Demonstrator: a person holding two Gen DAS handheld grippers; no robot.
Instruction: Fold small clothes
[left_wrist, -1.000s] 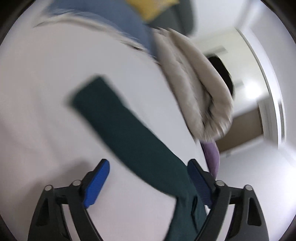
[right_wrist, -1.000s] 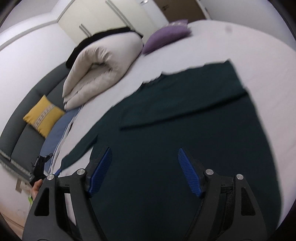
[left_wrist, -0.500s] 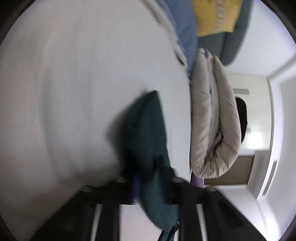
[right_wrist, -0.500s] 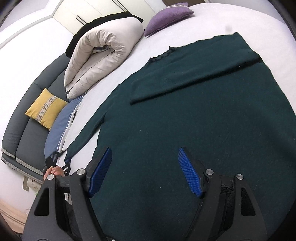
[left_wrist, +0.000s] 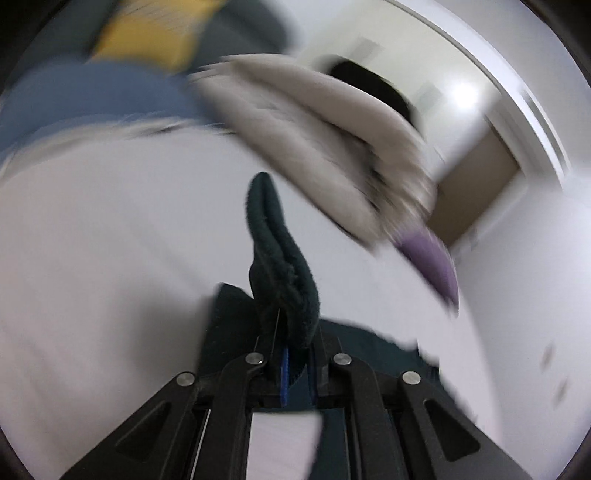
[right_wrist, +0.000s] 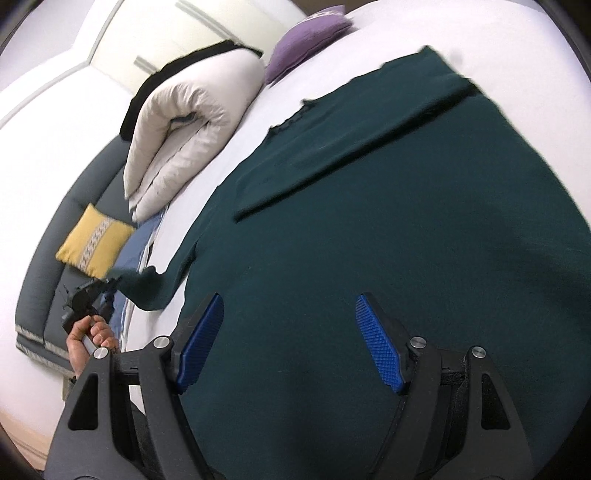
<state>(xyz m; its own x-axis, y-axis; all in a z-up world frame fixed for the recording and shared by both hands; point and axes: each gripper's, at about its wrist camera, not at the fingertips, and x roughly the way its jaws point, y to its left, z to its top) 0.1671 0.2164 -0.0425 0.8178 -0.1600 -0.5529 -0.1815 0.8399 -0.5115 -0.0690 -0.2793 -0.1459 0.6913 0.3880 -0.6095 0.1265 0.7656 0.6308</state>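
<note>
A dark green long-sleeved sweater (right_wrist: 388, 229) lies flat on the white bed (right_wrist: 546, 40), its far sleeve folded across the chest. My left gripper (left_wrist: 286, 369) is shut on the cuff end of the near sleeve (left_wrist: 275, 254), which sticks up between the jaws. In the right wrist view the left gripper (right_wrist: 110, 286) holds that sleeve (right_wrist: 147, 284) lifted at the bed's left edge. My right gripper (right_wrist: 288, 343) is open and empty above the sweater's lower body.
A rolled beige duvet (right_wrist: 184, 125) and a purple pillow (right_wrist: 306, 40) lie at the bed's head. A grey sofa (right_wrist: 62, 236) with a yellow cushion (right_wrist: 94, 240) and a blue cloth (right_wrist: 135, 247) stands beside the bed.
My left gripper closed on the sleeve end and lifted it off the bed. My right gripper stayed open and moved a little closer over the sweater.
</note>
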